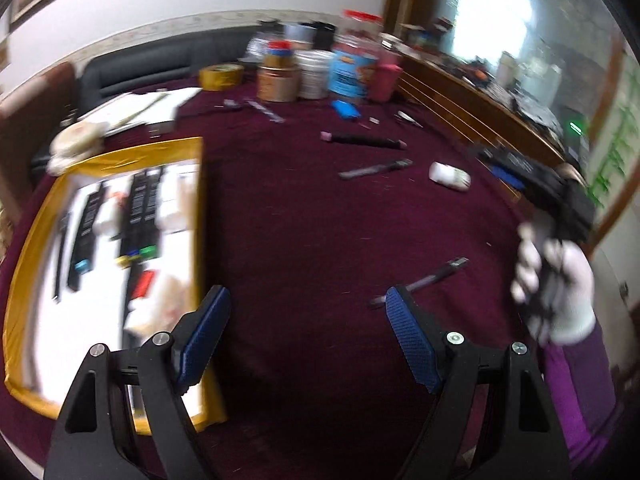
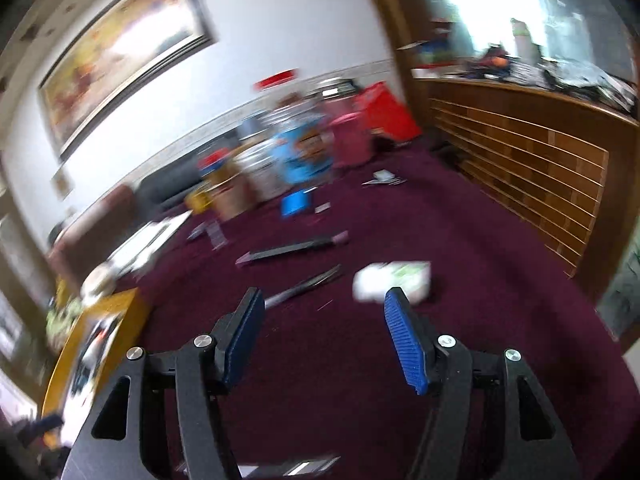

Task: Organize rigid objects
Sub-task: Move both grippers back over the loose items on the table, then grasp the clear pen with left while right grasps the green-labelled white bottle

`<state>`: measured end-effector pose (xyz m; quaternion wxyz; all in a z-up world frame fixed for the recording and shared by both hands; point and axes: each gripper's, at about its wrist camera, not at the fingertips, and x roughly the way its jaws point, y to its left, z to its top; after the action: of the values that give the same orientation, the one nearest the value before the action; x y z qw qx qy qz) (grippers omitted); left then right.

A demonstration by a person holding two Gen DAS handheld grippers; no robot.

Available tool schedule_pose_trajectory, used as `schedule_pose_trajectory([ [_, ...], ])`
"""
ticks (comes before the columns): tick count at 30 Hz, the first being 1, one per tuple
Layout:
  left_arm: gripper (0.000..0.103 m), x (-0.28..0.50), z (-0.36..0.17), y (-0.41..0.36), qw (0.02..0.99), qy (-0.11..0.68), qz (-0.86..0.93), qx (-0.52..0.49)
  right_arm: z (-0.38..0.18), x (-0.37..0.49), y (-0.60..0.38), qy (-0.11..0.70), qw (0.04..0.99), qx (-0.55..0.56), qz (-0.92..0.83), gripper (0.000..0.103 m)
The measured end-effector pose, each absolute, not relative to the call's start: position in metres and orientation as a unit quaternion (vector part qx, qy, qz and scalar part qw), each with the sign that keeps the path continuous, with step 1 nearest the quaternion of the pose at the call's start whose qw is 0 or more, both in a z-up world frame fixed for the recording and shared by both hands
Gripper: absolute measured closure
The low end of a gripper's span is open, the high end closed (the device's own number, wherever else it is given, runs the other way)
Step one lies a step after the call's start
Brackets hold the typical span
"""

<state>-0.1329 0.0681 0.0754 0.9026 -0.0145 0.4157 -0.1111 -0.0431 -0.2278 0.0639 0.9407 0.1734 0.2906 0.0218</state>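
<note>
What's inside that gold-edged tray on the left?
The gold-edged tray holds long black sticks in rows on a white lining, some with blue, green or red tips. The left gripper covers its near corner; blur hides finer detail.

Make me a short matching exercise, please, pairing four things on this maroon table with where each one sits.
Things:
1. gold-rimmed tray
2. white bottle
3. yellow tape roll
4. blue case

Places:
A. lying on its side on the cloth, toward the right side of the table
B. at the far end, left of the cluster of tins
C. on the left part of the table, holding black sticks
D. on the cloth just in front of the blue-labelled tin

Pairs: 1-C, 2-A, 3-B, 4-D
</note>
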Motion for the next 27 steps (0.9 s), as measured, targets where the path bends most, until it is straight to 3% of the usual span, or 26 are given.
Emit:
schedule_pose_trajectory([
  [9, 0.023, -0.050, 0.076, -0.011, 0.889, 0.413, -0.180, 0.087, 0.027, 0.006, -0.291, 0.334, 0.910, 0.246, -0.012, 0.046],
  [16, 0.023, 0.049, 0.037, -0.072, 0.868, 0.428, -0.198, 0.152, 0.006, 0.007, -0.318, 0.355, 0.881, 0.313, -0.012, 0.046],
  [23, 0.024, 0.087, 0.006, -0.095, 0.854, 0.434, -0.202, 0.204, 0.003, 0.011, -0.320, 0.361, 0.878, 0.314, -0.020, 0.046],
  [25, 0.042, 0.084, 0.004, -0.095, 0.857, 0.425, -0.209, 0.203, 0.003, 0.013, -0.318, 0.364, 0.879, 0.308, -0.021, 0.046],
  [26, 0.073, 0.084, 0.005, -0.092, 0.852, 0.436, -0.226, 0.179, 0.002, 0.013, -0.318, 0.365, 0.879, 0.306, -0.021, 0.046],
  [27, 0.088, 0.085, 0.006, -0.091, 0.845, 0.447, -0.245, 0.159, 0.002, 0.014, -0.317, 0.367, 0.879, 0.305, -0.022, 0.046],
])
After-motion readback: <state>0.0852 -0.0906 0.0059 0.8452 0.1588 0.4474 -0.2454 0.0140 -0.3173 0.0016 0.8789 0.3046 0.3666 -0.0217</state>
